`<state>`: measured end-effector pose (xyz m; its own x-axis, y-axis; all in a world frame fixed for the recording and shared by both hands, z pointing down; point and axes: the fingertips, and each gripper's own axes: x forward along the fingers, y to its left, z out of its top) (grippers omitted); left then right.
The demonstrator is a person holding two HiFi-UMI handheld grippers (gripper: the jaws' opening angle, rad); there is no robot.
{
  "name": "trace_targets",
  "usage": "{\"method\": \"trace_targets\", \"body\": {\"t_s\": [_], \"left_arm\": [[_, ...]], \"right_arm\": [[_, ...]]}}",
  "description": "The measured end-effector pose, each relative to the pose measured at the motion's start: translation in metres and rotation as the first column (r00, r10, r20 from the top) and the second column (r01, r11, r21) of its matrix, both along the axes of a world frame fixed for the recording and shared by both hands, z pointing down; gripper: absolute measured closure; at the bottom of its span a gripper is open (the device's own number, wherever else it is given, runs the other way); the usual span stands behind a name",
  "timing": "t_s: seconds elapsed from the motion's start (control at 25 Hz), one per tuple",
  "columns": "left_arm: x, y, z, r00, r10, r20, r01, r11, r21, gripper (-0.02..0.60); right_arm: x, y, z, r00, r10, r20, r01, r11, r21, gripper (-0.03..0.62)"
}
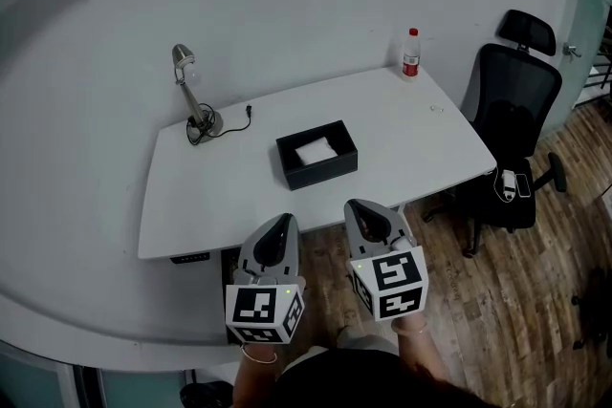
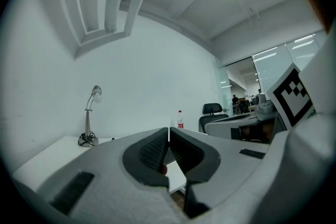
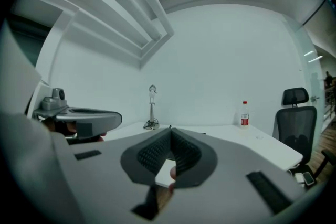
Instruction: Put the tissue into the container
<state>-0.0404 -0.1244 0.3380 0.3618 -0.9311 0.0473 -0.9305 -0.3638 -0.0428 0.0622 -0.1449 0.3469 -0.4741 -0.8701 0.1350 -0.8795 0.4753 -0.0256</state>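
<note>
Desk lamp (image 1: 194, 94): stands at the far left corner of the white tabletop (image 1: 210, 196), head bent over, its cord lying beside the base.

Left gripper (image 1: 284, 221): held off the near edge of the tabletop, left of centre, pointing roughly level toward the table. Its own view shows the two ribbed pads (image 2: 153, 150) meeting at the tips with no gap. Nothing is between them, so it holds nothing. The marker cube sits at its rear, over the person's hand.

Container (image 1: 316, 167): black, rectangular, open-topped box. It sits near the middle of the tabletop, somewhat nearer the near edge than the far one, and is turned at a slight angle to the edges.

Tissue (image 1: 316, 150): white, lying inside the container on its floor. It is well apart from both grippers.

Right gripper (image 1: 357, 205): just beside the left one and off the same near edge, slightly farther forward, its tip over the table's edge. Its own view shows the jaws fully together, pad against pad, gripping nothing.

Bottle (image 1: 411, 53): clear with a red cap and red label, upright at the far right corner of the tabletop.

Office chair (image 1: 512, 110): black, on the wood floor off the right edge, with a small white item on its seat.
</note>
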Motion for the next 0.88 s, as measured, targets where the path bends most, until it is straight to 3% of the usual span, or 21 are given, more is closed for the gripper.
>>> {"method": "trace_targets", "body": {"t_s": [0.2,0.52,0.88], "left_arm": [[0.001,0.009,0.003,1.0,0.009,-0.004,-0.009,1.0,-0.006,0.552],[-0.008,0.04,0.005,1.0,0.016,-0.02,-0.016,1.0,0.002,0.552],[-0.014,0.088,0.004,0.999,0.019,-0.028,-0.018,1.0,0.001,0.552]], "right_arm": [[0.001,0.01,-0.002,1.0,0.02,-0.016,-0.019,0.999,0.029,0.575],[0.004,0.04,-0.024,0.998,0.055,-0.012,-0.052,0.987,0.154,0.575],[0.001,0.09,-0.023,0.996,0.073,-0.058,-0.063,0.985,0.159,0.574]]}}
